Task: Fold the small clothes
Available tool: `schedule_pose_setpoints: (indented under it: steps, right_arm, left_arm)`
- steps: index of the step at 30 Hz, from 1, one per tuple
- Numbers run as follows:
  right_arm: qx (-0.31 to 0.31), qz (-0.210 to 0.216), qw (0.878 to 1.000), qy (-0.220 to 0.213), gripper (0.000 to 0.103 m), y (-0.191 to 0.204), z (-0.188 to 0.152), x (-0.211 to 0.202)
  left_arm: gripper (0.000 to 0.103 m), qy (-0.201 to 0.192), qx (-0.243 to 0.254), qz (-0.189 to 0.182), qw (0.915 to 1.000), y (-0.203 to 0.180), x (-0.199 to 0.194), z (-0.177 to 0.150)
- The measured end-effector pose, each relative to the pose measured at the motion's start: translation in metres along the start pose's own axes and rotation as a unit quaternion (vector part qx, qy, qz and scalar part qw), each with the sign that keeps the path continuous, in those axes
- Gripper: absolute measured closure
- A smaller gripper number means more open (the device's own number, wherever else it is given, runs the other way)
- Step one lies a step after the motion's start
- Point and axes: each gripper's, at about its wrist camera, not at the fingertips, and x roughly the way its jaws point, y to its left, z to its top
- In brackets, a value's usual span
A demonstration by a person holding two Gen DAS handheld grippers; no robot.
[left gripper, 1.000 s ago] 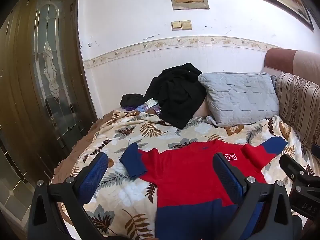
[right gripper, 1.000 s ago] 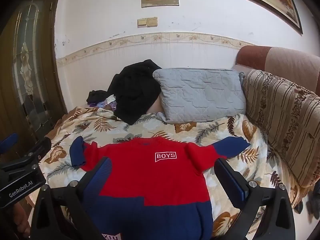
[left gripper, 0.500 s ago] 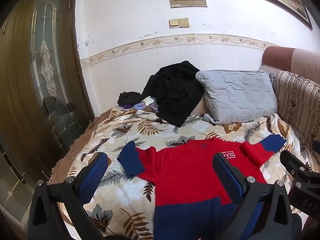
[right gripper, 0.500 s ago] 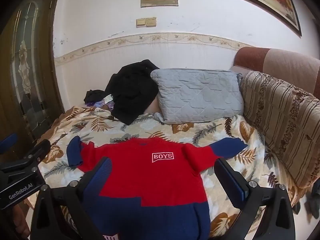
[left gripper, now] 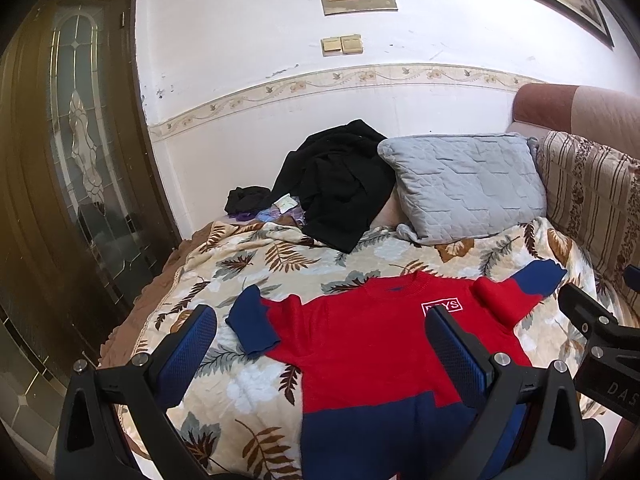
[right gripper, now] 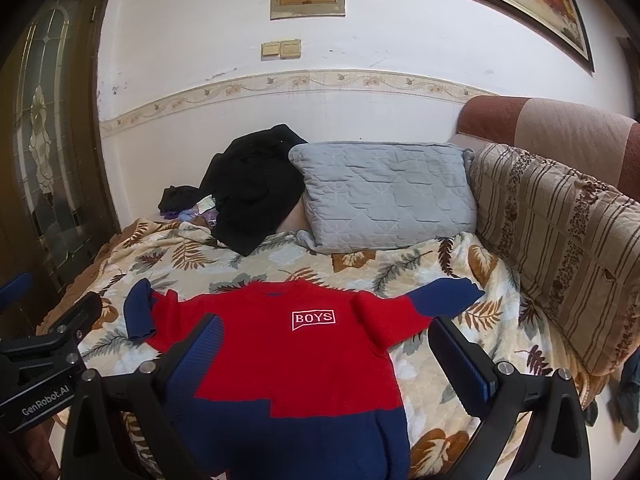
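Leaf-patterned bedding (left gripper: 256, 264) covers the bed in the left wrist view, and the red and navy sweater (left gripper: 360, 344) lies flat on it, face up, well in front of the grey pillow (left gripper: 464, 188). The left claw (left gripper: 320, 356) hangs spread and empty above the sweater's left sleeve (left gripper: 252, 320).

From the right wrist view, the sweater (right gripper: 288, 352) has both sleeves out, its collar toward the pillow (right gripper: 384, 196). The right claw (right gripper: 324, 360) is spread wide too, holding nothing. Folding looks not yet begun; the next move probably calls for each claw to drop and pinch a sleeve or shoulder.
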Motion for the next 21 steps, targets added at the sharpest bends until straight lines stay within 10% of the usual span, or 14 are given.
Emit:
schedule_pose_setpoints:
  steps: [21]
  right_arm:
    - [0.001,-0.001,1.0,0.002,0.0,-0.0008,-0.0001,0.0036]
  left_arm:
    - [0.0,0.001,0.003,-0.003,1.0,-0.0043,0.0032,-0.0006]
